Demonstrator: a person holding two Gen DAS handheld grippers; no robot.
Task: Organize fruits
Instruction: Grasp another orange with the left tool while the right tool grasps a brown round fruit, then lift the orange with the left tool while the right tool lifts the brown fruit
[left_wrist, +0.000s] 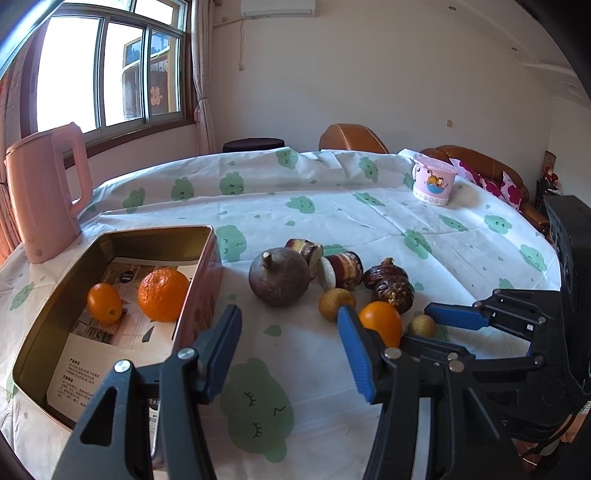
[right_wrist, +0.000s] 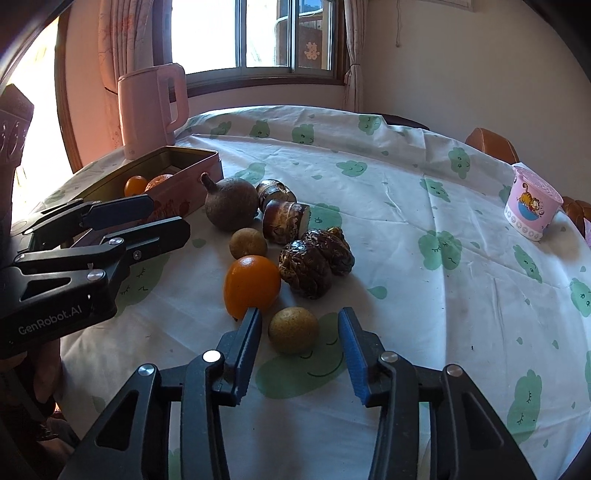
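Right wrist view: right tool (right_wrist: 300, 322) straddles a longan (right_wrist: 293, 331) unclenched, left tool (right_wrist: 168, 218) released beside the tin (right_wrist: 192, 173).

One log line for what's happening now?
stage: reaching | right gripper: open around small tan round fruit | left gripper: open, empty | rectangular metal tin: two oranges

Fruit is clustered mid-table (right_wrist: 406, 206) beside the open tin (left_wrist: 199, 280); bare cloth is seen right of the cluster, up to the pink cup (right_wrist: 532, 206).

Glossy metal tin (left_wrist: 201, 258) (paper-lined) – creased cloth tablecloth (left_wrist: 332, 206), wrinkled dates (right_wrist: 314, 264).
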